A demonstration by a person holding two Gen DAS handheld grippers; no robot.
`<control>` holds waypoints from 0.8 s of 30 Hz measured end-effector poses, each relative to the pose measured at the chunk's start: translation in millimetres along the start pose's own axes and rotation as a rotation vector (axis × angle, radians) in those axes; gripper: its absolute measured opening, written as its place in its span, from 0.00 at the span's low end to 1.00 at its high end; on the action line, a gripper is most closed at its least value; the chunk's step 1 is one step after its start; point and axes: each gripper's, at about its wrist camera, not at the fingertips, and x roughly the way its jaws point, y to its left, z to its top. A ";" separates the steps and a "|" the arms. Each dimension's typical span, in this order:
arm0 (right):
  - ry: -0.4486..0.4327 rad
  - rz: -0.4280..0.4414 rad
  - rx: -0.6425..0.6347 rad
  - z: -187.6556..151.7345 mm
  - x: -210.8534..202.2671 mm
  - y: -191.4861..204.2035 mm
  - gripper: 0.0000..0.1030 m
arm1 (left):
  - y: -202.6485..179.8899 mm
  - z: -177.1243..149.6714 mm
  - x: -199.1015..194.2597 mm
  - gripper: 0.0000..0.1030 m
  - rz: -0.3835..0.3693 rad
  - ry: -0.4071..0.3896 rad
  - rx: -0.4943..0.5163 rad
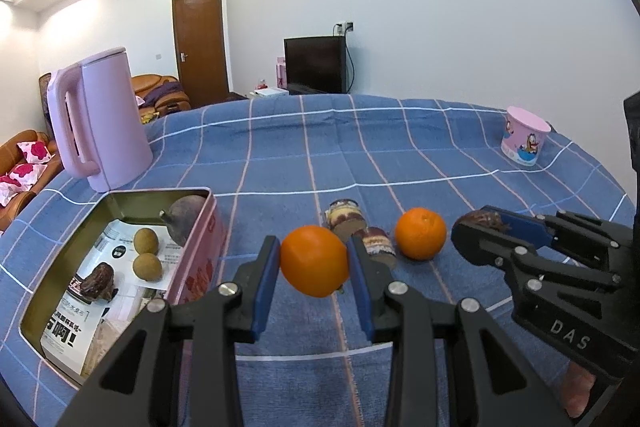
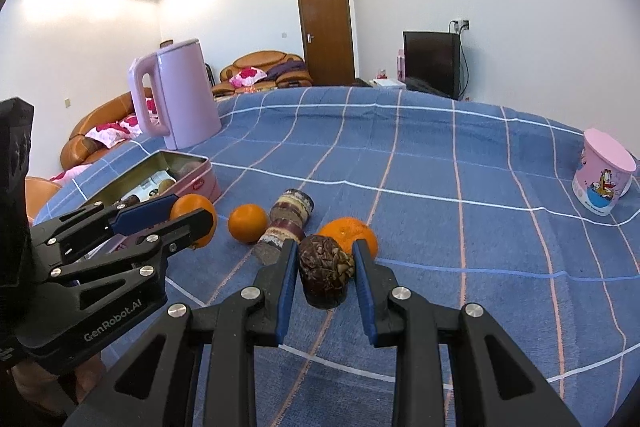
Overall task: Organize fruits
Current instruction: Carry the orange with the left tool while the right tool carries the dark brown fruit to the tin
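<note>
- Left wrist view: the left gripper (image 1: 314,263) is clamped on an orange (image 1: 314,261), carried clear of the blue checked cloth (image 1: 400,147), just right of the open pink tin (image 1: 192,267). The tin contains two small green fruits (image 1: 147,254) and darker pieces. A second orange (image 1: 421,233) lies on the cloth.
- Right wrist view: the right gripper (image 2: 326,275) is closed on a dark brown scaly fruit (image 2: 325,275), raised above the cloth. A banded cylinder (image 2: 286,223) lies beyond it.

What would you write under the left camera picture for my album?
Left gripper holds an orange beside the open tin on the checked cloth.
</note>
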 end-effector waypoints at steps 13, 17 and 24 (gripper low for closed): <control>-0.067 -0.018 -0.007 -1.4 -12.9 1.0 0.28 | -0.6 -0.5 -7.0 0.35 0.016 -0.040 0.008; -0.084 -0.021 -0.008 -1.5 -16.4 1.5 0.28 | -1.3 -0.8 -9.2 0.35 0.020 -0.052 0.012; -0.125 -0.027 -0.013 -2.2 -25.1 2.2 0.28 | -2.9 -1.3 -14.0 0.35 0.031 -0.077 0.020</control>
